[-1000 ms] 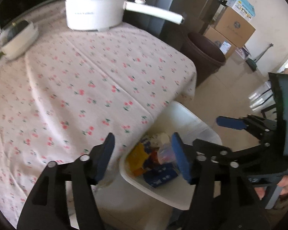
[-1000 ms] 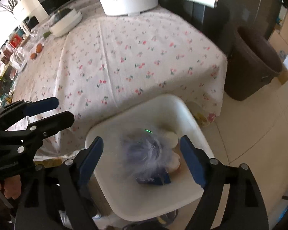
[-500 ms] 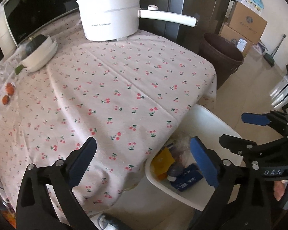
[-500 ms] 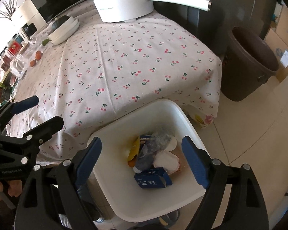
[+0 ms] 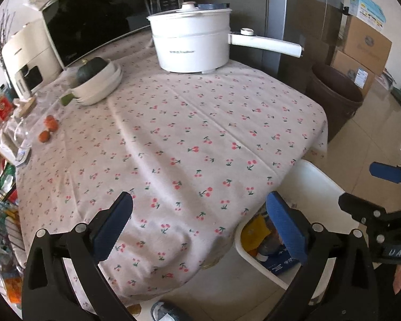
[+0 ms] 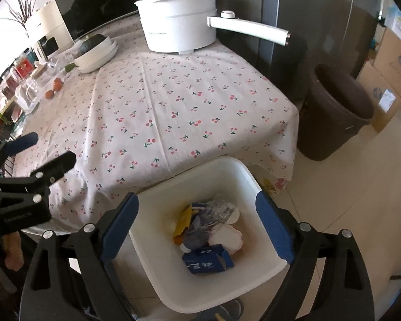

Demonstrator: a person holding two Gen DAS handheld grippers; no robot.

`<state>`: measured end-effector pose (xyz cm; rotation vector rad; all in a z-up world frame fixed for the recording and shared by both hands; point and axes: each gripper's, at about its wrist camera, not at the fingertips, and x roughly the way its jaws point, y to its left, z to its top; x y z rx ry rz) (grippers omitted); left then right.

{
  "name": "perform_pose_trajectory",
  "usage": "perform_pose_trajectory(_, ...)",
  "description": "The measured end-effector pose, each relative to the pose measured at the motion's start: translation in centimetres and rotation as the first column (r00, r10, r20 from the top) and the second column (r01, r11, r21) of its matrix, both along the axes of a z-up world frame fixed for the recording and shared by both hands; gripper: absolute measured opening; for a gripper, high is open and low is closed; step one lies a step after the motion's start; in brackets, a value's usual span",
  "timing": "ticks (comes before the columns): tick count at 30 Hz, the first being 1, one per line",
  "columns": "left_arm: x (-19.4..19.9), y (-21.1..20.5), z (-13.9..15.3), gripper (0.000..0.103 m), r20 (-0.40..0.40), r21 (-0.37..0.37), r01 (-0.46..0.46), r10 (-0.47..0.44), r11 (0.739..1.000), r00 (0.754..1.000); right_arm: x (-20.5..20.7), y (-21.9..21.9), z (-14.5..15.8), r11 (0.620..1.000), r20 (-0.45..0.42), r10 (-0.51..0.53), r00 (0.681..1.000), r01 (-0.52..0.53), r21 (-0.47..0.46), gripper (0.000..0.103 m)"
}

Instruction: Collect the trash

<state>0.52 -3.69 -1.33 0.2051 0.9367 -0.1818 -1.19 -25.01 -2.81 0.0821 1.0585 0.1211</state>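
A white bin (image 6: 254, 184) stands on the floor against the table's near edge. In it lie a blue carton (image 6: 208, 260), a crumpled clear plastic piece (image 6: 219, 211), a yellow wrapper (image 6: 183, 220) and a white lid (image 6: 224, 238). My right gripper (image 6: 197, 200) hangs above the bin, its jaws opening with nothing between them. My left gripper (image 5: 200, 200) hovers over the cherry-print tablecloth (image 5: 187, 133) near its edge, wide open and empty. In the left wrist view the bin (image 5: 320, 182) sits at the lower right, partly hidden behind a blue pad.
A white electric pot (image 5: 192, 45) with a long handle stands at the table's far side. A bowl holding a dark squash (image 5: 99, 80) and small orange fruits (image 5: 50, 123) lie at the left. A brown waste bin (image 6: 336, 112) and cardboard boxes (image 5: 366, 45) stand on the right.
The clear plastic piece that was blurred between my right jaws now rests in the bin. My left jaws have spread wider. Both grippers rose, and the left view swung up onto the table.
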Motion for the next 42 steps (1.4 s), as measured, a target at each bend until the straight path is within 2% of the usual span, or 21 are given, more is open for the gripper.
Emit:
perform_pose_trajectory(6,-1.3,1.2,0.3,0.096,0.028,-0.01,-0.047,0.047,0.999,0.998,-3.0,0.3,0.1,0.996,0.038,-0.085,0.996,0.086,-0.02,0.093)
perform_pose_trajectory(10,-2.2,1.5,0.0,0.096,0.026,-0.01,-0.052,0.052,0.999,0.998,-5.0,1.1,-0.8,0.992,0.018,-0.122,0.992,0.122,-0.02,0.094)
perform_pose_trajectory(14,-3.3,1.2,-1.1,0.096,-0.02,-0.022,-0.037,0.036,0.999,0.999,-6.2,2.0,-1.8,0.991,-0.005,-0.124,0.992,0.124,-0.046,0.094)
perform_pose_trajectory(17,-3.6,0.6,-2.1,0.096,-0.04,0.011,-0.006,0.006,1.0,0.999,-6.1,2.2,-2.1,0.988,-0.006,-0.125,0.992,0.124,-0.097,0.094)
perform_pose_trajectory(19,-3.3,0.1,-2.7,0.096,-0.064,0.027,0.01,-0.008,1.0,0.998,-6.0,1.9,-2.3,0.986,-0.016,-0.142,0.99,0.14,-0.093,0.094)
perform_pose_trajectory(29,-3.1,0.4,-3.1,0.096,-0.094,0.013,-0.011,0.012,1.0,0.995,-5.7,2.2,-2.8,0.986,-0.036,-0.139,0.99,0.134,-0.101,0.094)
perform_pose_trajectory(42,-2.7,0.7,-2.9,0.096,-0.092,0.008,-0.022,0.022,1.0,0.996,-5.5,2.5,-3.1,0.986,-0.048,-0.134,0.99,0.129,-0.108,0.094)
